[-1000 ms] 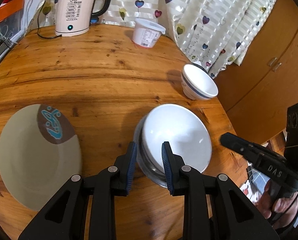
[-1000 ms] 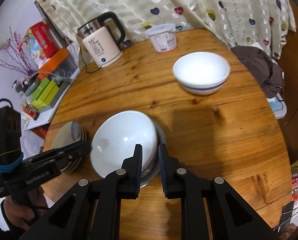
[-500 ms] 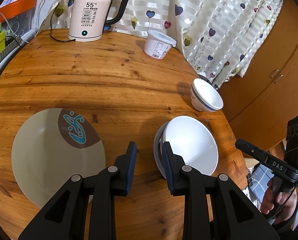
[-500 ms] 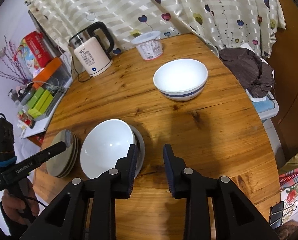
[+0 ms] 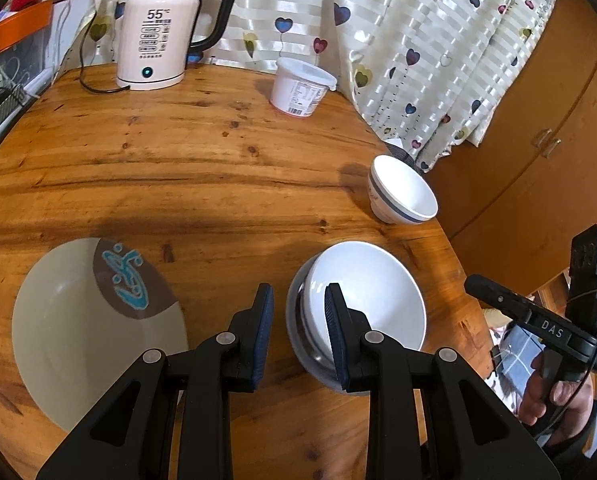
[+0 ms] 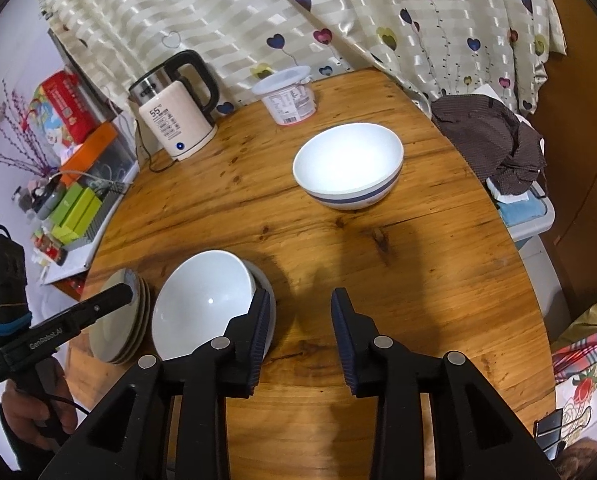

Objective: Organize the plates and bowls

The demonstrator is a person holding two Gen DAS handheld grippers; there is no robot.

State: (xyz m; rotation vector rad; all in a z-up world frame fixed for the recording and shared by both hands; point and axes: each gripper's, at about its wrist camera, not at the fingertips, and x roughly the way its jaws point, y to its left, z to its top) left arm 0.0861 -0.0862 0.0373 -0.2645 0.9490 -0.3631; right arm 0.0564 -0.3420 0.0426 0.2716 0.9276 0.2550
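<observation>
A plain white bowl [image 5: 374,300] [image 6: 202,304] sits nested in a stack of bowls near the table's front edge. A white bowl with a blue band [image 5: 402,196] [image 6: 348,168] stands alone farther back. A stack of cream plates, the top one with a brown and blue patch [image 5: 94,320] [image 6: 120,320], lies to the left. My left gripper [image 5: 298,320] is open and empty, just in front of the bowl stack's left rim. My right gripper [image 6: 300,324] is open and empty, over bare wood right of the stack.
A round wooden table [image 5: 178,168] carries a kettle [image 5: 158,36] [image 6: 174,120] and a white lidded tub [image 5: 300,88] [image 6: 288,98] at the back. A heart-print curtain [image 6: 298,12] hangs behind. Clothes on a box [image 6: 498,148] lie off the right edge.
My right gripper has opened, let go of the white bowl's rim and drawn back to the right. My left gripper has pulled back from the bowl stack.
</observation>
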